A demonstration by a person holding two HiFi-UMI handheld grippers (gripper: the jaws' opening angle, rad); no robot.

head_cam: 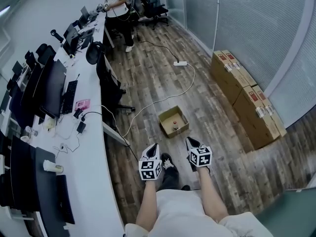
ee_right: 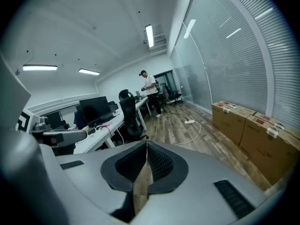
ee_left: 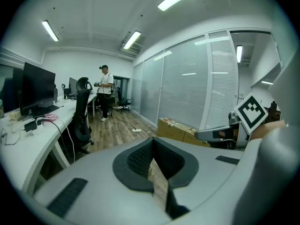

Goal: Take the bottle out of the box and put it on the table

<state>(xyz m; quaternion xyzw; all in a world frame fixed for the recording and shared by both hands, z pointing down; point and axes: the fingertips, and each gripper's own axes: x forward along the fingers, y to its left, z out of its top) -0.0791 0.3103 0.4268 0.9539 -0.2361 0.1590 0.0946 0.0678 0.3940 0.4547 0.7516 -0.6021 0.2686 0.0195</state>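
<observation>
An open brown cardboard box (head_cam: 167,117) sits on the wood floor ahead of me, and a small bottle (head_cam: 175,126) with a dark cap stands inside it. My left gripper (head_cam: 153,147) and right gripper (head_cam: 190,141) hover side by side just short of the box, both pointing toward it and apart from it. Each has its jaws together with nothing between them. In the left gripper view the left gripper (ee_left: 151,142) shows only floor past its tips. The right gripper (ee_right: 146,145) looks the same in its own view. The long white table (head_cam: 94,152) runs along my left.
Brown cartons (head_cam: 247,100) are stacked along the glass wall on the right. A power strip (head_cam: 180,63) and its white cable trail across the floor beyond the box. Black office chairs (head_cam: 107,90) stand by the table, which carries monitors (head_cam: 53,88). A person (head_cam: 118,9) stands at the far end.
</observation>
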